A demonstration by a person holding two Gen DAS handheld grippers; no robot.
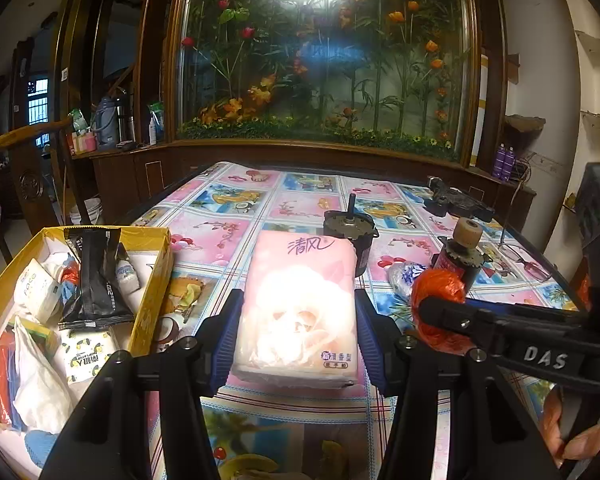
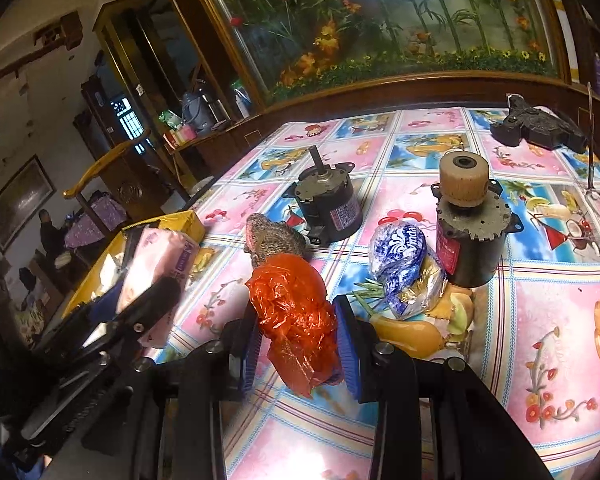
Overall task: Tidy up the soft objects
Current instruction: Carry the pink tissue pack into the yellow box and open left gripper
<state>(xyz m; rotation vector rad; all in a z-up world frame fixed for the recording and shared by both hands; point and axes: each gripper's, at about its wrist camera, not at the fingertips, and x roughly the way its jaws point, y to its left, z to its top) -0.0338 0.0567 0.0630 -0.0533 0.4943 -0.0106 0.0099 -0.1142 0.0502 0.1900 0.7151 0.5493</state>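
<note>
Holding two soft things at once: the left tongs (image 1: 296,332) pinch the pink tissue pack (image 1: 300,304) by its long sides, blue pads pressed on the wrap. The pack looks lifted a bit over the table (image 1: 220,220), its far end up, though I cannot tell for sure if the near end is clear of the cloth. The right tongs (image 2: 296,340) pinch the orange bag (image 2: 294,312), a crumpled plastic ball, just above the table and to the right of the pack.

Step in hand, as I judge: both items are picked and the carry to the box (image 1: 156,264) is next. The box is yellow, open on top, at the left table edge, near the pack. The next move needs the left tongs to swing left over the rim and let go, then the right tongs to cross the same way w/o hitting the left one.

In the box already: a black pouch (image 1: 94,280) lying on top, a white roll (image 1: 40,288), a lemon-print pack (image 1: 86,354), a small bottle (image 1: 126,274), white tissue and sth. blue and red, not clear. Free room is mostly at the far right corner.

Left on the table: a blue-white bag (image 2: 400,268) and a brown lump (image 2: 272,240), prob. soft, plus two motors (image 2: 328,208), hard.
</note>
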